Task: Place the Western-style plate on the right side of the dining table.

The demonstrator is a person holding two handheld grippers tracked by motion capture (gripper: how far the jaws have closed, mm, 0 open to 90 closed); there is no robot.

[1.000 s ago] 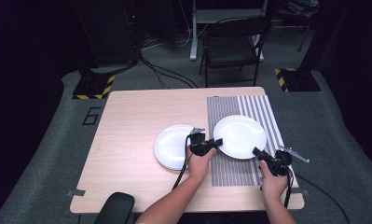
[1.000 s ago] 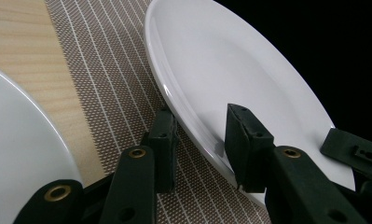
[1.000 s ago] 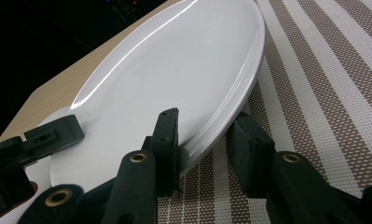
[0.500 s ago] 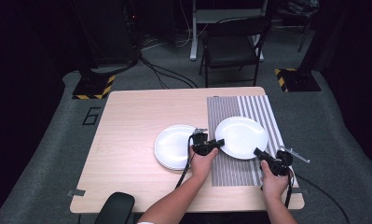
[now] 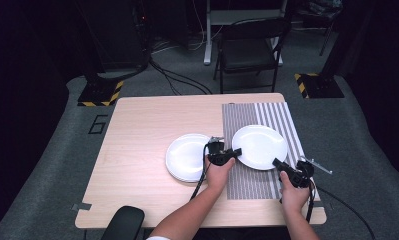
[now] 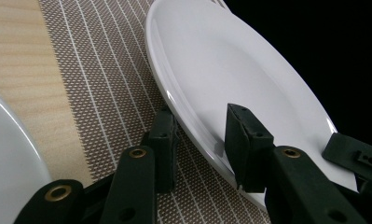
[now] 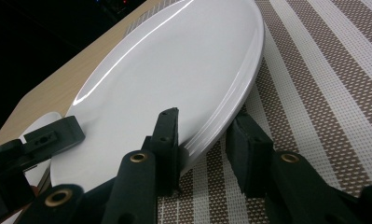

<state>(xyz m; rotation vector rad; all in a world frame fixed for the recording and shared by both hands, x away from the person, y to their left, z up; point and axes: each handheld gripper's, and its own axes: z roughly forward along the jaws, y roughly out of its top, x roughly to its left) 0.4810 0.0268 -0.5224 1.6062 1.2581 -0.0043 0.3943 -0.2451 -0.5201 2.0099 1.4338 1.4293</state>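
A white plate [image 5: 261,145] lies on a striped placemat [image 5: 247,182]. My left gripper [image 5: 234,151] is at the plate's left rim. In the left gripper view the left gripper [image 6: 200,135] is shut on the plate [image 6: 230,70], one jaw under the rim and one on top. At the plate's near right rim is my right gripper [image 5: 276,162]. The right gripper view shows the right gripper [image 7: 204,135] shut across the plate [image 7: 174,79] edge the same way. A second white plate [image 5: 187,157] rests on bare wood to the left.
The wooden table [image 5: 137,135] has open room on its left half and at the back. A black rounded object [image 5: 123,225] sits at the front edge. A folding chair [image 5: 249,50] stands beyond the far edge. Cables trail from both grippers.
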